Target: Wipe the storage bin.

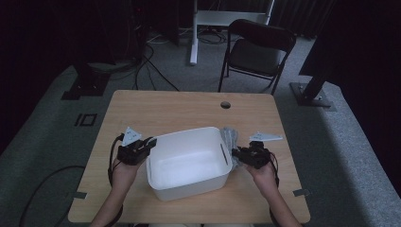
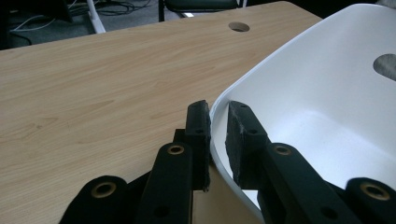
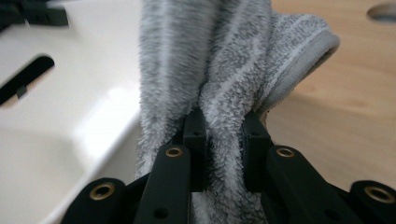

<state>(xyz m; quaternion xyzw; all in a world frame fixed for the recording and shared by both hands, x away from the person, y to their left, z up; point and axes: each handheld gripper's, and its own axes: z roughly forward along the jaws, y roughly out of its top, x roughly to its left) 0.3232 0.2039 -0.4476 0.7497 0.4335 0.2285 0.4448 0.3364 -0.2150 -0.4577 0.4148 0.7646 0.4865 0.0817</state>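
Note:
A white plastic tub [image 1: 189,134] stands in the middle of the wooden table [image 1: 179,109]. My left gripper [image 1: 150,144] is at the tub's left rim. In the left gripper view its jaws [image 2: 218,109] straddle the thin rim of the tub [image 2: 317,70], and the pads are shut on it. A grey fluffy towel [image 1: 230,137] lies against the tub's right wall. My right gripper [image 1: 236,153] is shut on a fold of this towel [image 3: 224,56], with the pile bulging up between the jaws [image 3: 224,123]. The tub's wall [image 3: 70,116] and a handle slot sit just left of the towel.
A round cable hole [image 1: 225,104] is near the table's far edge. Behind the table stand a black folding chair [image 1: 257,49] and a white stand leg [image 1: 194,33]. Cables [image 1: 146,66] run over the grey floor at the back left.

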